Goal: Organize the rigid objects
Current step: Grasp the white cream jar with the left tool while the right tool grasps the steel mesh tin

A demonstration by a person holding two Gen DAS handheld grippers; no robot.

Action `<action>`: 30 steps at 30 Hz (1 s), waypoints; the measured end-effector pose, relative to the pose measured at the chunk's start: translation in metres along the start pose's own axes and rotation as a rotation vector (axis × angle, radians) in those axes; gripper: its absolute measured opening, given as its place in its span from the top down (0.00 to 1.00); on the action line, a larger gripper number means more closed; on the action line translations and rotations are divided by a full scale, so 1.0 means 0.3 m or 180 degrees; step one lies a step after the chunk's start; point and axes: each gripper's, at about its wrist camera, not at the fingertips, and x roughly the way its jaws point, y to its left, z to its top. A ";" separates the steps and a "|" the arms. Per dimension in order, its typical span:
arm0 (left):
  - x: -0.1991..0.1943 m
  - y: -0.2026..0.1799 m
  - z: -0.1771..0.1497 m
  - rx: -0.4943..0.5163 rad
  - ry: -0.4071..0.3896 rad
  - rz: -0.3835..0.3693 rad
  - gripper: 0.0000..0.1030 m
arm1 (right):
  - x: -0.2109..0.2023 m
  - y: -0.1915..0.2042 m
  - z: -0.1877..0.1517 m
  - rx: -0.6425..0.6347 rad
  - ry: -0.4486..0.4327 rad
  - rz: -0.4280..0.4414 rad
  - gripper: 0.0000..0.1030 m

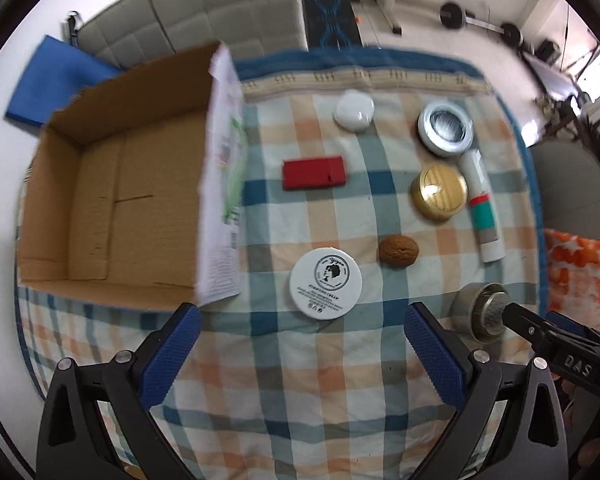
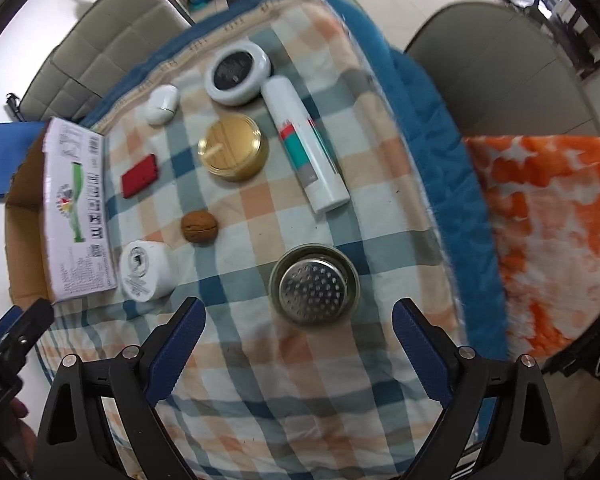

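Observation:
An open cardboard box (image 1: 112,200) stands at the left of a checked cloth (image 1: 320,380). On the cloth lie a white cream jar (image 1: 326,283), a walnut (image 1: 398,251), a red case (image 1: 314,173), a white pebble-shaped case (image 1: 354,111), a silver-rimmed tin (image 1: 445,128), a gold tin (image 1: 439,192), a white tube (image 1: 482,204) and a steel strainer (image 1: 480,312). My left gripper (image 1: 300,354) is open and empty, just short of the cream jar. My right gripper (image 2: 298,344) is open and empty, just short of the strainer (image 2: 314,289).
The box's printed white flap (image 1: 224,184) stands up beside the red case. An orange-and-white cushion (image 2: 548,232) lies past the cloth's right edge. A grey sofa (image 1: 188,16) is behind the box and a blue mat (image 1: 56,76) lies on the floor at the left.

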 end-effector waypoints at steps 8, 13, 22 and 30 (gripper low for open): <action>0.254 -0.114 0.094 0.0420 0.0434 0.0217 0.00 | 0.124 -0.021 0.017 0.0092 0.0268 0.0099 0.06; 0.383 -0.171 0.093 0.0735 0.0714 0.0469 0.00 | 0.170 -0.010 0.026 0.0094 0.0347 0.0119 0.06; 0.438 -0.154 0.001 0.0646 0.0767 0.0287 0.34 | 0.221 0.001 0.052 0.0093 0.0425 0.0128 0.06; 0.397 -0.175 -0.189 0.0570 0.0713 0.0101 0.35 | 0.347 0.050 0.054 -0.0080 0.0608 -0.0235 0.19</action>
